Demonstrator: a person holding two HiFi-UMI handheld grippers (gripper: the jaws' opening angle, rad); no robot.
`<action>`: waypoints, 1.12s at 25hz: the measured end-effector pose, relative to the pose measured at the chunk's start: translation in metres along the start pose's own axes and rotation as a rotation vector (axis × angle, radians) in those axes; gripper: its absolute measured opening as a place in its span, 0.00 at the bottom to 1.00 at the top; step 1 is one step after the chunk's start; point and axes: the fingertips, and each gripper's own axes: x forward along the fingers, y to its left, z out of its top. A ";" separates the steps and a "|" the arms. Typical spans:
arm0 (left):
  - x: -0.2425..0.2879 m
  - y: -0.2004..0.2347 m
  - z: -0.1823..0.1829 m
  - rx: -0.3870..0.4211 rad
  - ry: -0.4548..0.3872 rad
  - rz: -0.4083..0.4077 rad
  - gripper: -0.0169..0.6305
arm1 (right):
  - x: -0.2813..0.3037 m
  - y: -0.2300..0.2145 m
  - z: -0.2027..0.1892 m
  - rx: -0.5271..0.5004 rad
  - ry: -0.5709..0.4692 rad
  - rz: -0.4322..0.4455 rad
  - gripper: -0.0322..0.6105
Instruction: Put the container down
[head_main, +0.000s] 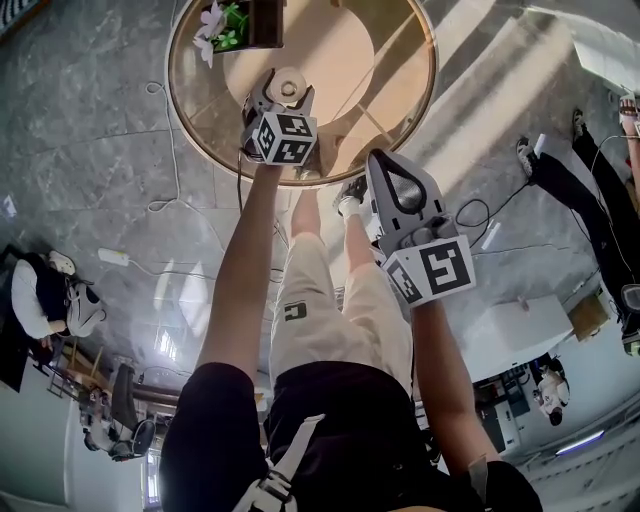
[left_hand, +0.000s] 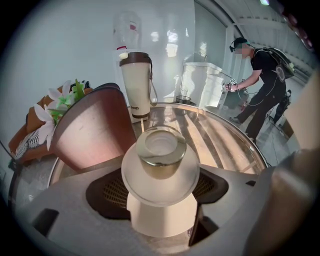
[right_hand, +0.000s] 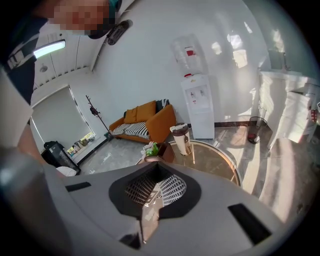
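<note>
While left tongs (head_main: 283, 97) clamp the container (left_hand: 160, 172) over the worktop (left_hand: 220, 137) for set-down, right tongs (right_hand: 150, 195) hang shut, empty, off-worktop, likely kept clear.

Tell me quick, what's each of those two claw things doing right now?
Left gripper: closed on the white container.
Right gripper: closed, holding nothing.

Round table (head_main: 400, 120) bears tumbler (left_hand: 136, 85), perhaps planter (head_main: 250, 22)
</note>
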 end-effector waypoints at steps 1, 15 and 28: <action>-0.003 0.000 0.001 0.000 0.000 0.001 0.56 | -0.002 0.000 0.001 0.000 -0.002 -0.002 0.05; -0.091 -0.026 0.012 -0.061 -0.069 0.002 0.56 | -0.046 0.027 -0.003 -0.032 -0.030 0.002 0.05; -0.258 -0.133 0.015 -0.088 -0.235 0.077 0.54 | -0.201 0.082 -0.061 -0.074 -0.124 0.007 0.05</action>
